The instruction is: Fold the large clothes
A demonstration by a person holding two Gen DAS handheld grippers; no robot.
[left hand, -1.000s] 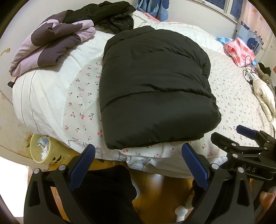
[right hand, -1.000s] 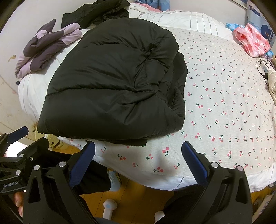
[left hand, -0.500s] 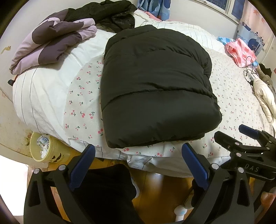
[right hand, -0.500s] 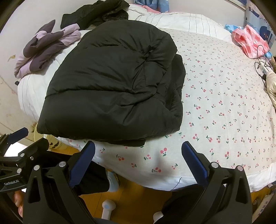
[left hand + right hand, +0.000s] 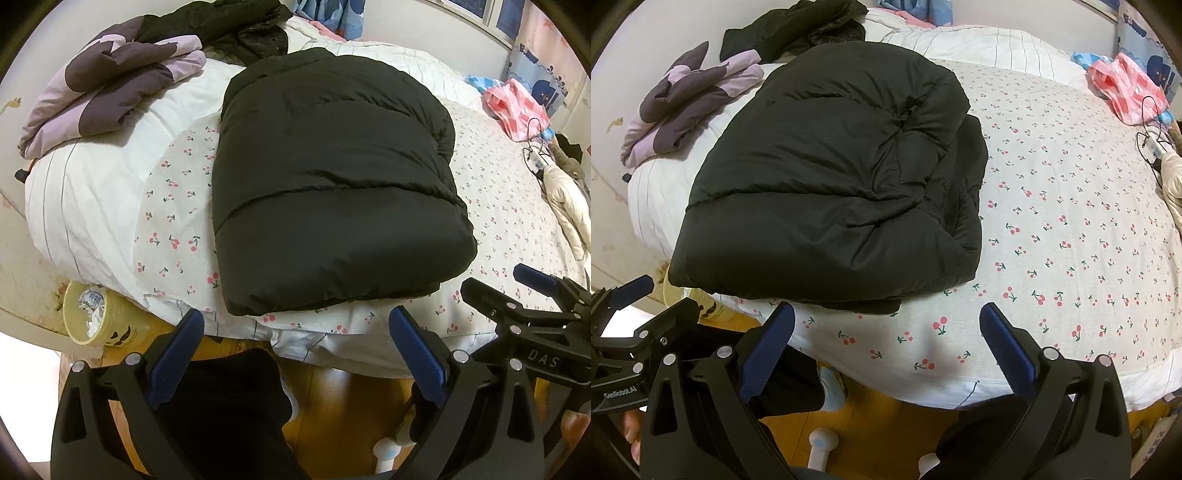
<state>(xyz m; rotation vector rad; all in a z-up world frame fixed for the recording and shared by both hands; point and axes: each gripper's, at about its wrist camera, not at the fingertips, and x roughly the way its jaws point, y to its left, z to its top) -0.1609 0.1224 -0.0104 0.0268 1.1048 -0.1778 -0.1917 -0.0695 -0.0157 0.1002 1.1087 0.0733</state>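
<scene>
A black puffer jacket [image 5: 332, 184] lies folded into a thick rectangular bundle on the bed [image 5: 1071, 229], close to the bed's near edge and toward its left end. In the right wrist view its layers are stacked, with the folded edges showing along the bundle's right side and a lower layer poking out at the near edge. It rests partly on the cherry-print sheet [image 5: 173, 206] and partly on the white striped quilt [image 5: 92, 192] beneath.

Both grippers hang off the near edge of the bed, above the wooden floor [image 5: 332, 398], apart from the jacket. The left gripper [image 5: 295, 350] has its 2 blue-padded jaws spread wide with nothing between them. The right gripper [image 5: 886, 347] is the same: jaws wide apart, nothing held.

At the far left corner of the bed sits a purple and lilac garment [image 5: 110, 92], folded, with a crumpled dark garment [image 5: 229, 26] just behind it. A pink plastic bag [image 5: 1126, 88] lies near the far right edge, and a cream garment [image 5: 569, 206] by the right edge. A yellow bin [image 5: 88, 317] stands on the floor beside the left end.
</scene>
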